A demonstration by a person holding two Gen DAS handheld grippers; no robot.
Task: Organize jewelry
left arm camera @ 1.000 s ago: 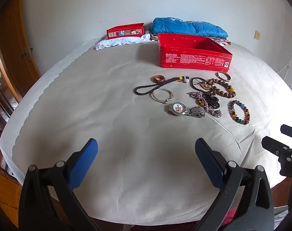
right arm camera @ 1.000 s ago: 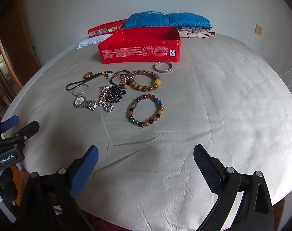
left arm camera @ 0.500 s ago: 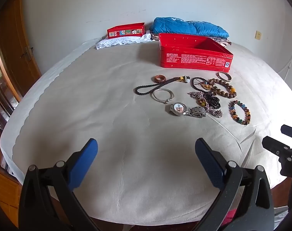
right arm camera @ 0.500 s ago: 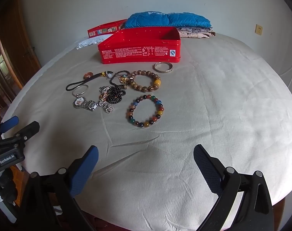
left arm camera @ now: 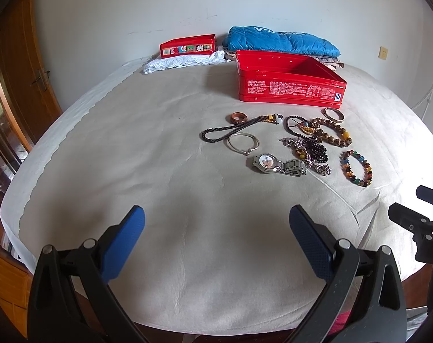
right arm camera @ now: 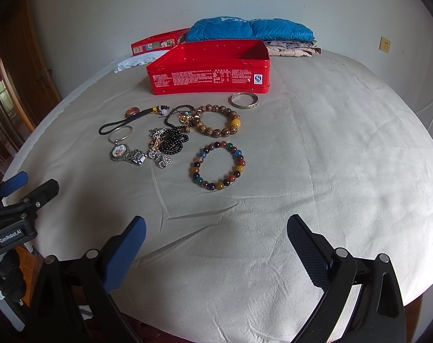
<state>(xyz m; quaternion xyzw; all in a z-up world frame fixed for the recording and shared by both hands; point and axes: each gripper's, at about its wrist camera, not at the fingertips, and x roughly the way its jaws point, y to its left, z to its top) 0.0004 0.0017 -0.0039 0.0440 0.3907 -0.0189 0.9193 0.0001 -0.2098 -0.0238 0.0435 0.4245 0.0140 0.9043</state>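
Jewelry lies in a cluster on the beige table cover in front of an open red tin box. It includes a silver watch, a multicolour bead bracelet, a brown bead bracelet, a silver bangle, a thin wire bangle, a black cord, a brown ring and tangled dark beads. My left gripper and right gripper are both open and empty, near the table's front edge, well short of the jewelry.
A red lid rests on white lace cloth at the back. Folded blue quilt lies behind the box. A wooden door stands at left. The right gripper shows in the left view.
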